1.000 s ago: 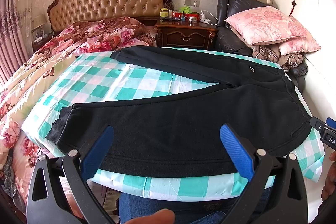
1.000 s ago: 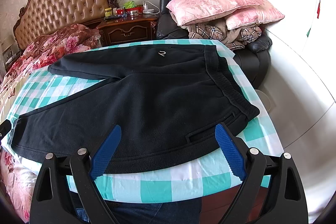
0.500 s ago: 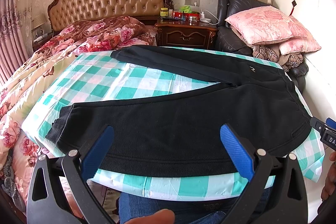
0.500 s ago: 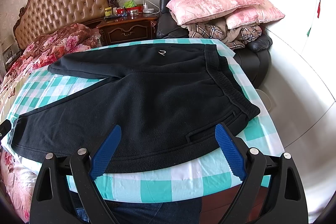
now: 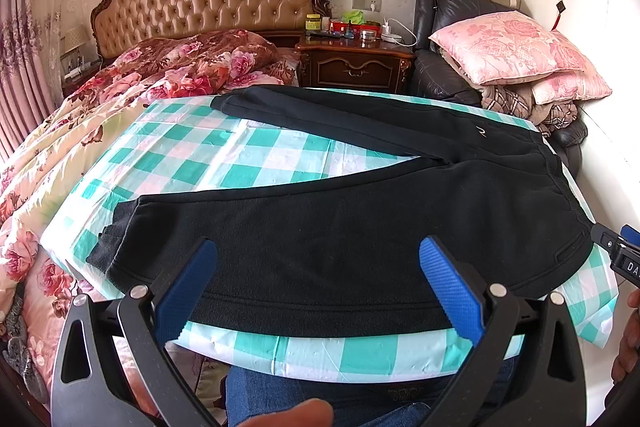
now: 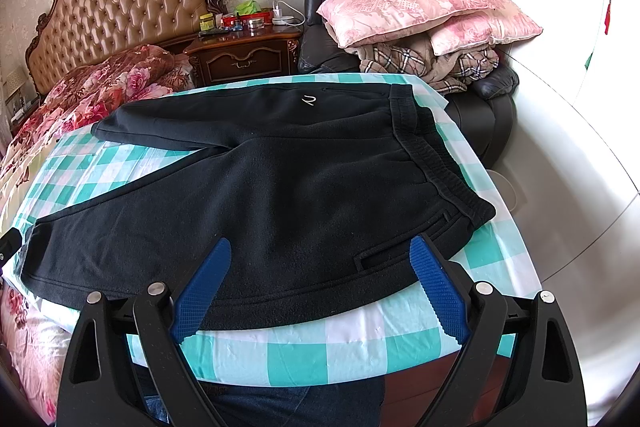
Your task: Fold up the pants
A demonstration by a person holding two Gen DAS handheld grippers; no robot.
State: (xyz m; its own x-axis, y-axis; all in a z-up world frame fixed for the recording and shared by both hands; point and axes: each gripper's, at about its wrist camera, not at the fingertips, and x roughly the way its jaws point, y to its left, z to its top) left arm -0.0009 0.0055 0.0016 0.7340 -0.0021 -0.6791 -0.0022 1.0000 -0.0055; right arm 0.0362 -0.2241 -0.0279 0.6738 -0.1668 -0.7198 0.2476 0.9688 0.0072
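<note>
Black pants [image 5: 360, 227] lie flat on a table with a teal checked cloth [image 5: 224, 155]. The legs spread in a V toward the left and the waistband [image 6: 432, 163] is at the right. My left gripper [image 5: 318, 283] is open and empty, held just above the near leg's lower edge. My right gripper [image 6: 320, 283] is open and empty, above the near hip by the pocket slit [image 6: 400, 251]. The right gripper's tip also shows at the right edge of the left wrist view [image 5: 620, 247].
A bed with a floral quilt [image 5: 100, 115] lies left of the table. A wooden nightstand [image 5: 356, 63] with bottles stands behind. A black armchair with pink pillows [image 6: 420, 7] is at the back right. White cabinets [image 6: 560, 27] are on the right.
</note>
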